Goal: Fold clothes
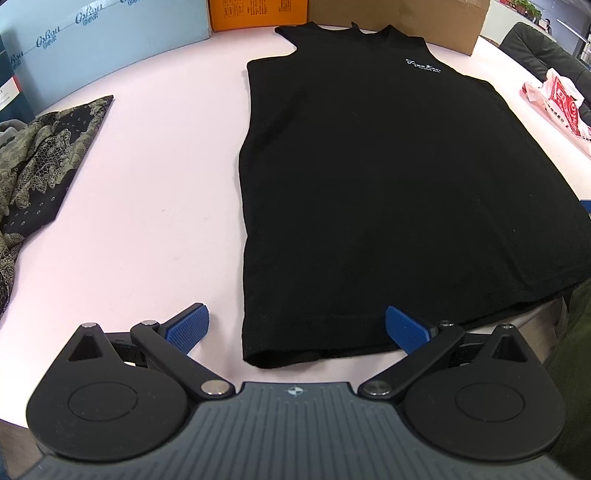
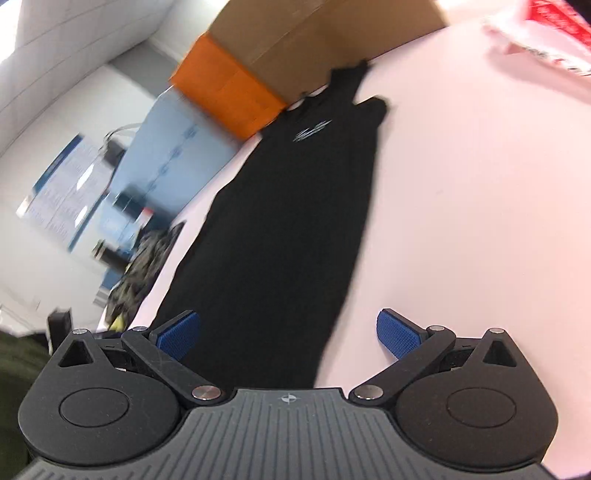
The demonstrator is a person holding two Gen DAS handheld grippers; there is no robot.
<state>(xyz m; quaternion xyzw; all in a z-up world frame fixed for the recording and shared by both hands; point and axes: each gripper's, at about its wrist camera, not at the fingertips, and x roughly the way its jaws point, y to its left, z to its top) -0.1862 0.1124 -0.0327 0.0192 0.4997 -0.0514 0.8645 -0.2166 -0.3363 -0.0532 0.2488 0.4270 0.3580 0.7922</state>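
Observation:
A black sleeveless top [image 1: 369, 192] with a small white chest logo lies flat on the pale pink table [image 1: 155, 192], neck end far from me. My left gripper [image 1: 295, 326] is open over the hem's near left corner, blue pads on either side of it, holding nothing. The right wrist view shows the same top [image 2: 280, 236] running away from the camera. My right gripper [image 2: 288, 334] is open above the hem's near right edge, its left pad over the cloth and its right pad over bare table. That view is tilted and motion-blurred.
A dark patterned lace garment [image 1: 40, 162] lies bunched at the table's left. A light blue box [image 1: 96, 40], an orange box [image 1: 258, 14] and a cardboard box [image 1: 399, 18] line the far edge. A red-and-white plastic bag [image 1: 561, 103] sits at the right.

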